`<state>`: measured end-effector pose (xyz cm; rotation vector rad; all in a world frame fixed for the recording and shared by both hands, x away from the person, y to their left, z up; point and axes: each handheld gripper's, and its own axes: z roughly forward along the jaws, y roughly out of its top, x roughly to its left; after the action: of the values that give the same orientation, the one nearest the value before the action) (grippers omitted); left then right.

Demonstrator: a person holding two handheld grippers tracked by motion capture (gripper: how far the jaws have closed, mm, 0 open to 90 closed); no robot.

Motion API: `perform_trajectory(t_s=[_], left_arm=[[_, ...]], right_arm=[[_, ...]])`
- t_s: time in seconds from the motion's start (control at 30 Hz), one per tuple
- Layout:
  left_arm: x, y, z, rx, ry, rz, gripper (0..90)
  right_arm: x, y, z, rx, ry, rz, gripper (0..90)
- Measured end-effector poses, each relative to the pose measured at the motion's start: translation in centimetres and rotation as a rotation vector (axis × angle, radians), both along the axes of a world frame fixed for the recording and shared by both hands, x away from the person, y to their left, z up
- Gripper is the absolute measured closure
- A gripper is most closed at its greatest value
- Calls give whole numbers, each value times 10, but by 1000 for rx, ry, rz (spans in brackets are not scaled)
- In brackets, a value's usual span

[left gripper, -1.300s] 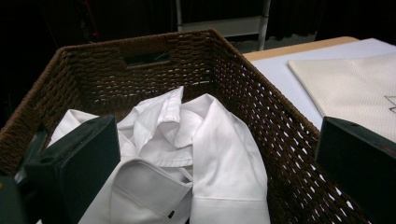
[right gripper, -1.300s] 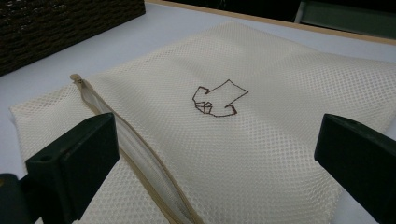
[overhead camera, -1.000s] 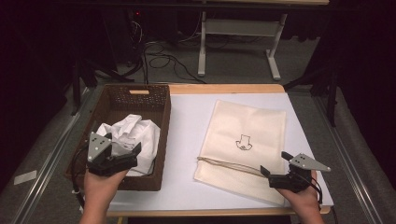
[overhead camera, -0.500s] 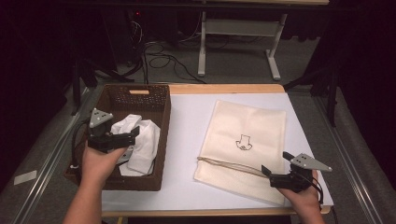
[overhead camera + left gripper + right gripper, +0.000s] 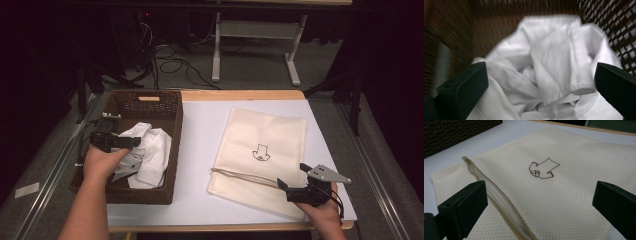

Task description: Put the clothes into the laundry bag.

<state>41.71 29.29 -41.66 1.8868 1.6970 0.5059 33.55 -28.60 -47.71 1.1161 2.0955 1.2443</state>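
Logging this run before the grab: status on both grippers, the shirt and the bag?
Left gripper open over white shirt in wicker basket. Right gripper open over mesh bag, zipper open. Nothing in the way.

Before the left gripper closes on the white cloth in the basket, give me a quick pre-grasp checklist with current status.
1. Left gripper jaws open wide: ok.
2. Crumpled white cloth between the jaws: ok.
3. Jaws clear of the dark woven wicker basket wall: cannot tell, the right jaw sits close to it.
4. Cream mesh zip bag lying flat on the table: ok.
5. Bag zipper open: ok, partly, a gap shows.
6. Right gripper open over the bag, holding nothing: ok.
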Motion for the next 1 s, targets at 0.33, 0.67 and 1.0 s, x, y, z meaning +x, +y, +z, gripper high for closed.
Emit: perform_trajectory(t_s=[0.33,0.67,1.0], left_arm=[[24,-22,-61,-46,357,-152,2],[25,-34,-75,80,432,-186,3],[24,-36,-78,157,438,-175,71]], right_arm=[[1,2,-2,-5,6,8,4],[0,4,-2,-10,17,8,4],[0,4,-2,-4,24,10,4]])
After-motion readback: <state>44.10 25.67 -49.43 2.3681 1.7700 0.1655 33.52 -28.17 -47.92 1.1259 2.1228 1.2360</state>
